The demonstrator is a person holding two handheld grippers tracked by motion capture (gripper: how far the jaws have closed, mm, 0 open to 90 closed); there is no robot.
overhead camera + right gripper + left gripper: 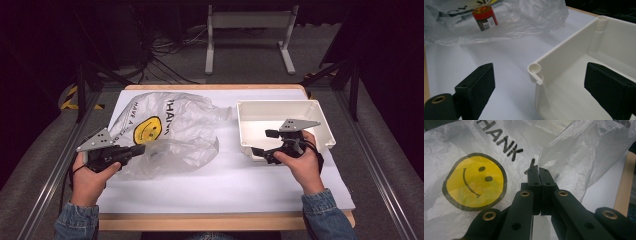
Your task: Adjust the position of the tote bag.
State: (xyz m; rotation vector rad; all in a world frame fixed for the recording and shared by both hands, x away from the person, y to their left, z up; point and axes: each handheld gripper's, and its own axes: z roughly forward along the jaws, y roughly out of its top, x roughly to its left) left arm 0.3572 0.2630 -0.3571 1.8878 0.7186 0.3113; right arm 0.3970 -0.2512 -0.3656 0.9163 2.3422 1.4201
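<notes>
Right now the left gripper [537, 171] is pinching the thin film of the plastic bag [170, 127], its two black jaws pressed together with a fold of the bag's edge caught at their tips. Seen from the high view, that gripper [141, 148] is sitting at the near left edge of the bag, which is lying crumpled on the left half of the white surface [225, 185]. A yellow smiley face [474, 181] and dark lettering are showing on the bag, just left of the closed jaws in the left gripper view.

The right gripper [265, 144] is standing with its jaws spread wide and nothing between the pads. It is hovering at the near left corner of the white bin [320, 112], which is resting on the right half of the surface, apart from the bag. In the right gripper view, the bin's corner post [535, 68] is lying between the two open jaws, touching neither.

A small can with a red lid [485, 17] is lying tilted inside the translucent bag, showing through the film in the right gripper view
</notes>
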